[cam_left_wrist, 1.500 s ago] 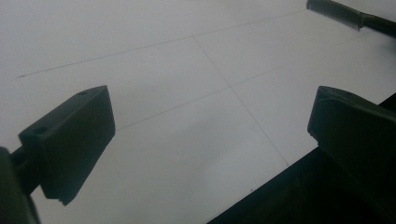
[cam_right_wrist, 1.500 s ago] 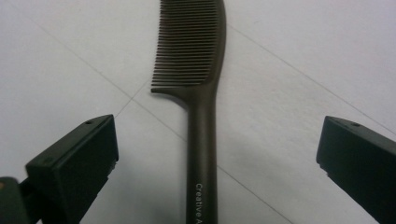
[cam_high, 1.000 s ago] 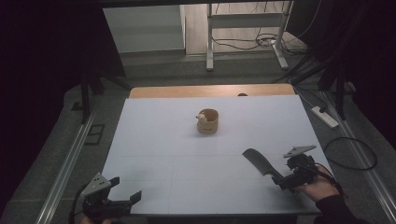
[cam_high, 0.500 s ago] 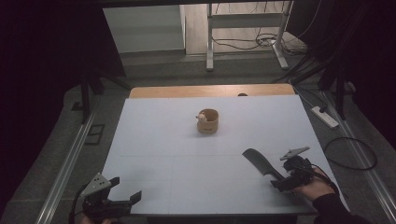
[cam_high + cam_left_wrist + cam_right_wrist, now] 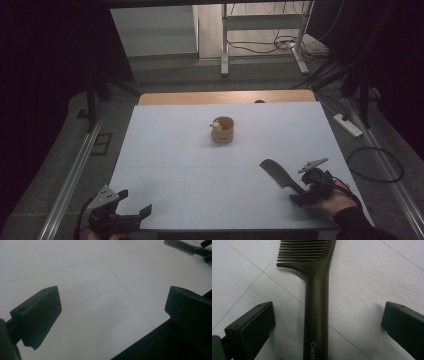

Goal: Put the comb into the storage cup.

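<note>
dark brown comb [image 5: 317,302] lies on the white table [image 5: 170,150] between the spread jaws of the right gripper [image 5: 306,194] (untouched); wooden cup [image 5: 223,130] sits well apart at eleven o'clock. left gripper [image 5: 131,216] gapes empty.

Dim scene: surroundings are falling into near black while the white table [image 5: 175,165] is catching soft overhead light. Close gripper views are rendering the black jaws blurred, casting faint shadows; the comb [image 5: 316,302] is staying sharp.
</note>
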Motion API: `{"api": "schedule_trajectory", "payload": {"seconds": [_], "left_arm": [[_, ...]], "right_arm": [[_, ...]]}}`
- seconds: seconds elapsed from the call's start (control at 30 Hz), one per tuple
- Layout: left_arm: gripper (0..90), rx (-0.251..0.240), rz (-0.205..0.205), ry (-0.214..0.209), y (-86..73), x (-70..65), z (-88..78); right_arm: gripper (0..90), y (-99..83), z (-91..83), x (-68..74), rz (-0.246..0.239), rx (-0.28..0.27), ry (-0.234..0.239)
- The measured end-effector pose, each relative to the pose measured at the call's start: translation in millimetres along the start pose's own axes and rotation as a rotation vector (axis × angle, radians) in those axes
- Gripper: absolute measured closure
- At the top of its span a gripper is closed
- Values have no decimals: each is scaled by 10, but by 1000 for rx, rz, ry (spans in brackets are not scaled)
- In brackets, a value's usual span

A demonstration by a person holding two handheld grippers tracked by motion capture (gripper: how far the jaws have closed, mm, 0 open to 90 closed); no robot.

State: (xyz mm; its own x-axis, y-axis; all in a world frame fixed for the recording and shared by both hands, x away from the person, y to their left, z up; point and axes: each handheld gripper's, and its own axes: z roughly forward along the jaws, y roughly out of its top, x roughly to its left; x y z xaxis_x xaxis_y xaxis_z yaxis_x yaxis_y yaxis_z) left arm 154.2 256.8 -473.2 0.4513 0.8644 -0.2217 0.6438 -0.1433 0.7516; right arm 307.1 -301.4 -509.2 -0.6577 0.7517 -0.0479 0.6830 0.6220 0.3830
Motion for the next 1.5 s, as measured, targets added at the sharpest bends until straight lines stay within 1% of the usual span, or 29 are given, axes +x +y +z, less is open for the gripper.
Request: {"api": "schedule_trajectory", "payload": {"seconds": [0.13,0.17,0.37,0.47,0.5,0.6,0.67,0.73,0.77,0.83,0.9,1.0,1.2,1.33,1.5], "left_arm": [[15,0,0,0,0,0,0],[15,0,1,0,0,-1,1],[15,1,1,0,1,-1,2],[15,2,1,1,2,-1,3],[15,2,2,0,2,0,3],[15,3,3,0,2,-2,4],[15,3,3,1,2,-2,4],[16,3,4,1,3,-3,4],[16,4,4,1,3,-3,4],[16,4,5,1,3,-4,5],[15,3,3,0,3,-2,4],[15,1,0,1,2,0,2],[12,-2,-1,2,4,-1,-3],[1,-3,1,2,6,-2,-6],[0,-8,6,-3,12,-8,-6]], "right_arm": [[11,24,-5,5,1,18,-1],[34,30,-16,7,-3,24,3],[201,64,-64,31,-14,18,12],[340,80,-88,26,-24,8,17],[375,85,-92,27,-29,8,19],[522,102,-107,33,-52,6,33],[579,108,-109,40,-55,2,35],[683,105,-112,33,-62,-10,47],[704,102,-112,32,-66,-15,50],[719,103,-114,27,-66,-12,53],[722,107,-114,26,-52,-9,55],[723,104,-116,30,-62,-11,52],[724,90,-121,-7,-24,-27,76],[724,89,-143,-5,-15,-49,86],[724,85,-187,-7,-20,-79,74]]}}
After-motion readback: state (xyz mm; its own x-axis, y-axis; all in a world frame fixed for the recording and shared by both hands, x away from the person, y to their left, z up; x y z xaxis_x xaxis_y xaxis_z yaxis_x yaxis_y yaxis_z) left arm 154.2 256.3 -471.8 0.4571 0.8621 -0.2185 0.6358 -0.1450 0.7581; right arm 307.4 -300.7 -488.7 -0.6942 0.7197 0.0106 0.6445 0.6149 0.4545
